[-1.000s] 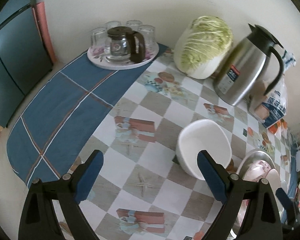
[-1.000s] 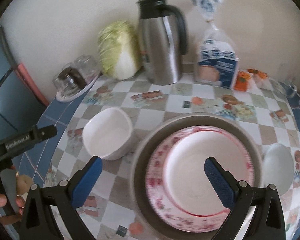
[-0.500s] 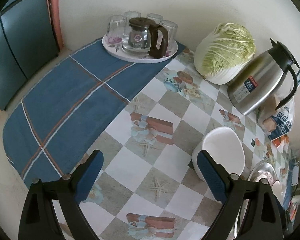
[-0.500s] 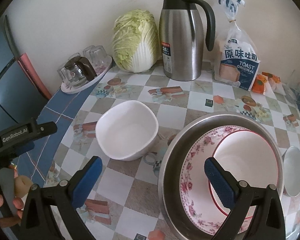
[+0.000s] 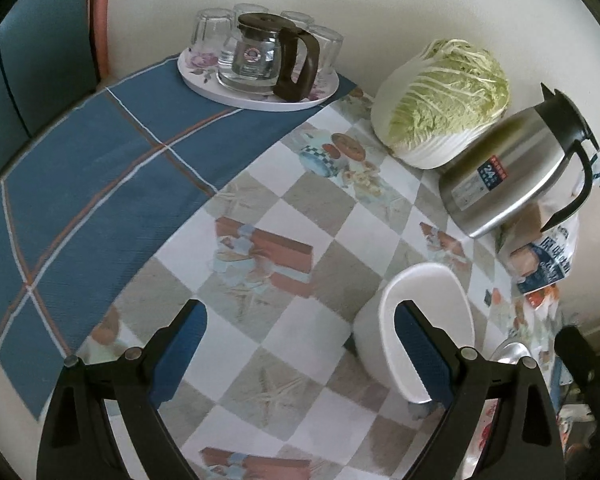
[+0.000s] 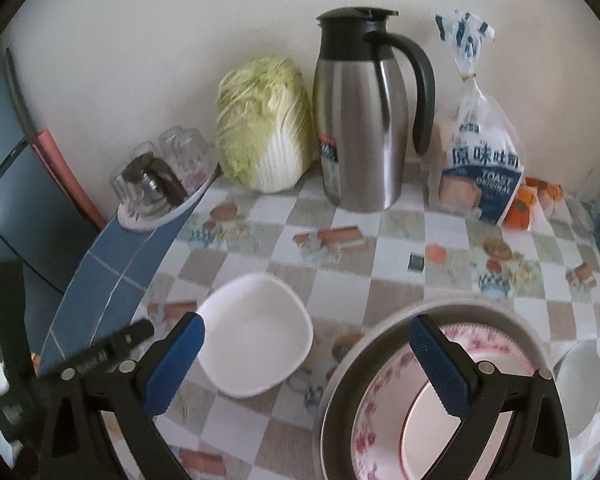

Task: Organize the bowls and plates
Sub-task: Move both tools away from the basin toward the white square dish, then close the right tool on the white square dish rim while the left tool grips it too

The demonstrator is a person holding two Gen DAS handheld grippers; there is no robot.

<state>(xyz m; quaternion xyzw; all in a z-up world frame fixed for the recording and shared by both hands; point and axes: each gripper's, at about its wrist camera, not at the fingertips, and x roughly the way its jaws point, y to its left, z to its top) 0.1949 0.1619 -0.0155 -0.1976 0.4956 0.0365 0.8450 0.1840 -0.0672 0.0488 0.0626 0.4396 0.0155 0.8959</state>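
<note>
Bowl [image 6: 256,336] nearer — bread bag [image 6: 480,172] reads "TOAST".

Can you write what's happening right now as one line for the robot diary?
left gripper: open, empty | right gripper: open, empty | white bowl: on table, untouched | metal basin: holds floral plate

Soft, even daylight, kinda dim and washed out, only faint shadows. Heavy fisheye bend with black corners in both views. Right view is motion-smeared, worst on the white bowl [image 6: 256,336]. Steel jug [image 6: 360,120] catches mild glare streaks.
</note>
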